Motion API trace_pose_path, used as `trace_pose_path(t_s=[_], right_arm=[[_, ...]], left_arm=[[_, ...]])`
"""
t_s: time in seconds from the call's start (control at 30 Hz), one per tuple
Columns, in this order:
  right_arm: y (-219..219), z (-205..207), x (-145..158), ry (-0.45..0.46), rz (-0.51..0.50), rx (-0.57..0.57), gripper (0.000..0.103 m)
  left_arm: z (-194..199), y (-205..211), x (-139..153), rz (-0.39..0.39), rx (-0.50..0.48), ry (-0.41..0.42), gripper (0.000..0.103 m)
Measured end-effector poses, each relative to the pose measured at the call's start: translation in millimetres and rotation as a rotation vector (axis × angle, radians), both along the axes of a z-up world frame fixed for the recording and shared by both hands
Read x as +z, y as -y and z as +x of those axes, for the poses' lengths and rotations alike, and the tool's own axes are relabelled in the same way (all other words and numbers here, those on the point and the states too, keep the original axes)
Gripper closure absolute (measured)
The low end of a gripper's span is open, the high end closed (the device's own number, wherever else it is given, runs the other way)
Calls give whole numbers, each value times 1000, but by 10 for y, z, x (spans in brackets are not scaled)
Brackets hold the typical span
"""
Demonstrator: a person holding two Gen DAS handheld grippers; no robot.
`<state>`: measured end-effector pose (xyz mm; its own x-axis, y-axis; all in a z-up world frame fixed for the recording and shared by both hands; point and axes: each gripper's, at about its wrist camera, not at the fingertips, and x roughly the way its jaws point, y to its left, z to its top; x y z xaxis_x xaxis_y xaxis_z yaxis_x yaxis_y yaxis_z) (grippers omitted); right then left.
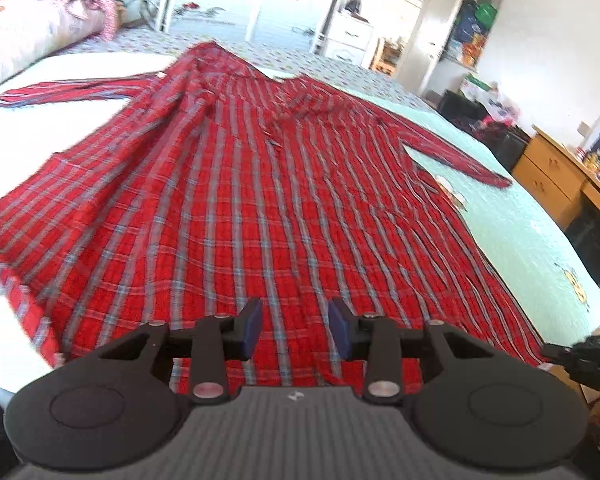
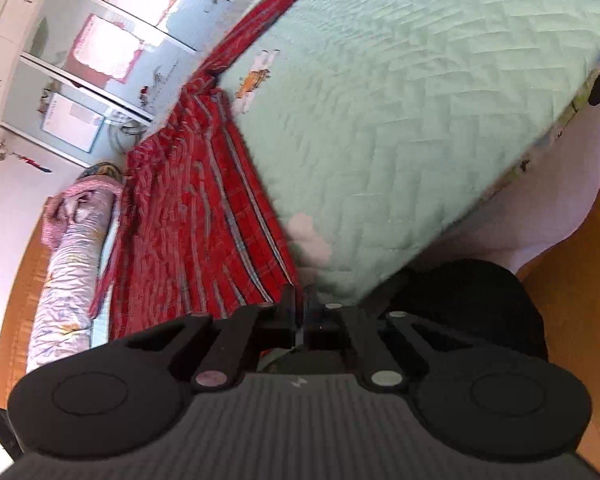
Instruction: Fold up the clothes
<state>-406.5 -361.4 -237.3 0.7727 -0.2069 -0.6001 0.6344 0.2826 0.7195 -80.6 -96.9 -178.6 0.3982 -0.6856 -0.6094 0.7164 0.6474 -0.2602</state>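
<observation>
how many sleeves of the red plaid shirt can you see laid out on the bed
2. On the red plaid shirt, one sleeve stretches out to the far left over the white part of the bed; the other sleeve angles out right onto the green quilt.

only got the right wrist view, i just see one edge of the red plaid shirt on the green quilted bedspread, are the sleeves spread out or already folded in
Observer: Both are spread out. In the left wrist view the red plaid shirt lies flat, with one sleeve out to the left and the other out to the right.
Operator: where's the left gripper
Observer: The left gripper hovers over the middle of the near hem, pads apart and not pinching cloth.
Operator: and my right one seen from there
Observer: The right gripper sits at the hem's right corner.
</observation>
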Motion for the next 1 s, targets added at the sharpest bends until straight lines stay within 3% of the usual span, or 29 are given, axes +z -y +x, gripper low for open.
trace_pose_path(t_s=[0.07,0.13,0.27,0.3,0.4,0.47,0.57,0.7,0.9,1.0], right_arm=[[-38,-21,186,-10,-71,-53,85],[-91,-16,417,23,-154,-73,74],[-186,236,771,97,-252,1,59],[-226,350,833,96,-264,31,51],[-349,615,911,117,-265,95,48],[-437,768,901,128,-249,140,48],[-542,979,878,130,-228,190,48],[-650,1117,849,116,-205,230,48],[-734,1144,897,90,-208,251,48],[-745,1141,919,78,-213,243,48]], left_arm=[[54,-140,44,-17,50,27,65],[128,-292,99,-30,112,62,65],[362,-626,174,-45,240,93,64],[426,-720,190,-45,275,99,63],[644,-1026,195,-55,380,84,57],[821,-1273,133,-77,461,16,55],[1017,-1656,-67,-220,579,-189,55],[1175,-1871,-371,-387,641,-430,55],[1445,-1847,-739,-574,736,-675,53],[1519,-1866,-872,-649,805,-725,53]])
